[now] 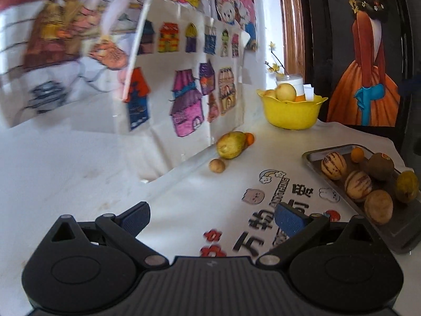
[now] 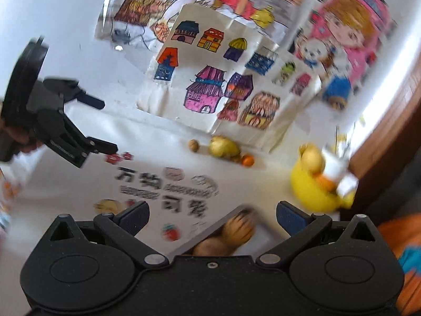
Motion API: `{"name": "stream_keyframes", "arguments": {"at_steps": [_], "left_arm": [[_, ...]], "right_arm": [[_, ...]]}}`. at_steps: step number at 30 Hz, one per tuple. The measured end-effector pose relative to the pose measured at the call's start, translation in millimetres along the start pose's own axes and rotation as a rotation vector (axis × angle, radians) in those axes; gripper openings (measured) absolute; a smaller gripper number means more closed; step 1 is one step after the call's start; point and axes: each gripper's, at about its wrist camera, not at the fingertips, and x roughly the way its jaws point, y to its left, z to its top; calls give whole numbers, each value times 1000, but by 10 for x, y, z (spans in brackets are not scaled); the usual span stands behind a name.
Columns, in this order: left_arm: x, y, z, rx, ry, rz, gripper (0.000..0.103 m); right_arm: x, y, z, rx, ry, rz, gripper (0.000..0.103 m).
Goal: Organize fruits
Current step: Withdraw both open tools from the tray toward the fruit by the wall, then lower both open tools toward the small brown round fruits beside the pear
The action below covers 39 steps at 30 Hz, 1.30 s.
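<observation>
Hovering over the white table (image 1: 184, 205), the left gripper (image 1: 213, 217) has its jaws spread wide with nothing between them. Ahead of it and to its right lies a grey tray (image 1: 402, 233) carrying two striped melons (image 1: 333, 165), a brown kiwi (image 1: 380, 166), a small orange (image 1: 357, 155) and two more roundish fruits. Straight ahead, near the drawings propped against the wall, a yellow-green mango (image 1: 231, 145) lies with a small tangerine (image 1: 249, 138) just behind it and a small round brown fruit (image 1: 217, 165) in front. Farther off to the right stands a yellow bowl (image 1: 292, 114) holding pale fruit.

The right gripper (image 2: 211, 217) is also wide open and empty, hanging just above the near end of the tray (image 2: 210, 233); the blurred shapes below its jaws are probably the striped melons. The left gripper (image 2: 105, 129) shows far to its left.
</observation>
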Motion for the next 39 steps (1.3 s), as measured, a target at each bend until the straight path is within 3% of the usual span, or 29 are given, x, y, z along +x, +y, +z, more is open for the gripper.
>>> {"name": "stream_keyframes", "arguments": {"at_steps": [8,21,29,39], "left_arm": [[597,51,301,23,26,-48,103],[1276,-46,436,165,29,-71,103],[1544,-128,416,234,45,-113,103],[1799,-65,420,149,108,-138,98]], "right_arm": [[771,-430,264,-228,22,97,102],[1949,-602,419,-492,78,172,98],[2425,-653,473,-589,108,237,85],[2942,-681,497,-642,156,281,66]]}}
